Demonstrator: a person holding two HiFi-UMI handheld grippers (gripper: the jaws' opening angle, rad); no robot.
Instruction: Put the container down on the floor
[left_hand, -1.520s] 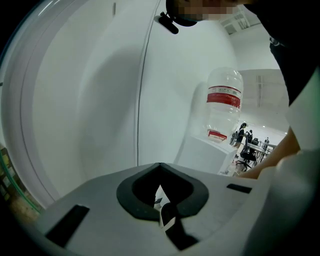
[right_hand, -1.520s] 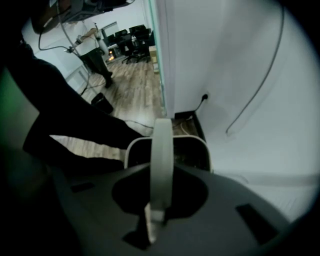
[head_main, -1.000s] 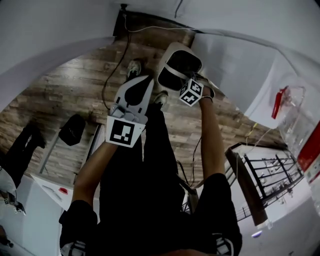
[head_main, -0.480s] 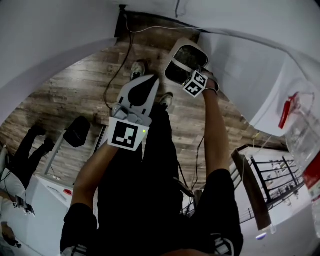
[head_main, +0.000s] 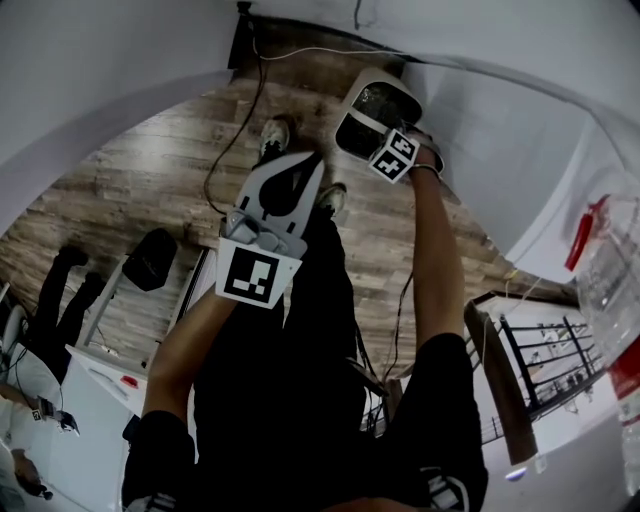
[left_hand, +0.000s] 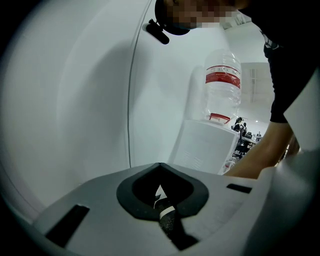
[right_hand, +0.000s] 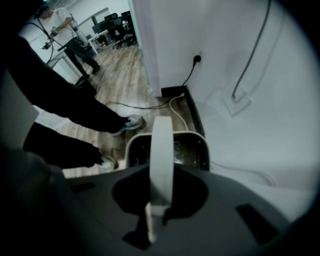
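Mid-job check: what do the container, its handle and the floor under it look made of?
The container looks like plastic: smooth white rim, rounded moulded corners, dark inside. Its handle seems the same matte white plastic, a thin flat band. The floor is wood or wood-look laminate: plank seams, visible grain.

Weathered wood-plank floor (head_main: 140, 190) meets white walls (head_main: 90, 60), with a black cable (head_main: 259, 80) trailing across the planks.
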